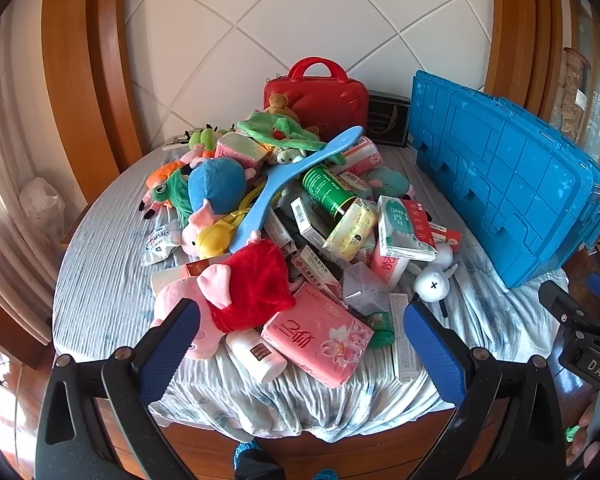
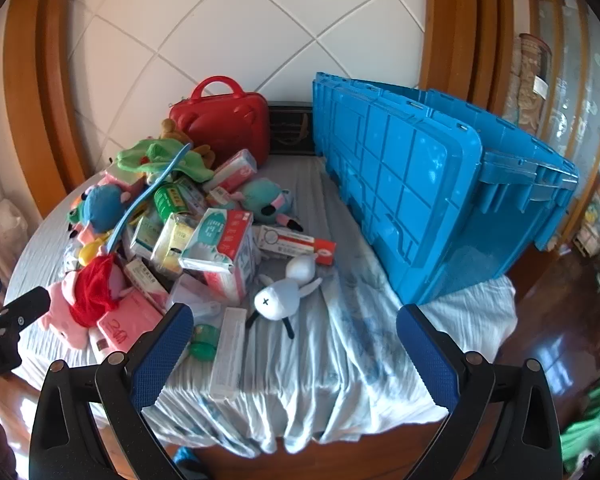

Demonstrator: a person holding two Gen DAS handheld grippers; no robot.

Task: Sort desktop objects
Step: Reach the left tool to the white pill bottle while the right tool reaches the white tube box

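Observation:
A heap of plush toys, medicine boxes and tissue packs covers the cloth-covered table (image 1: 100, 280). Nearest me lie a pink pig plush in a red dress (image 1: 236, 292), a pink tissue pack (image 1: 320, 336), a white bottle (image 1: 256, 354) and a white rabbit plush (image 1: 432, 280) (image 2: 280, 300). My left gripper (image 1: 300, 344) hovers open over the table's near edge, nothing between its fingers. My right gripper (image 2: 294, 352) also stands open, above the cloth just in front of the rabbit. A blue crate (image 1: 512, 184) (image 2: 440, 184) with its lid flaps up stands on the right.
A red carry case (image 1: 320, 96) (image 2: 224, 120) and a dark box (image 1: 388, 120) stand at the back against the tiled wall. A long blue plastic hanger (image 1: 284, 176) lies across the heap. Wooden frames flank the wall. Bare cloth (image 2: 340, 340) lies between heap and crate.

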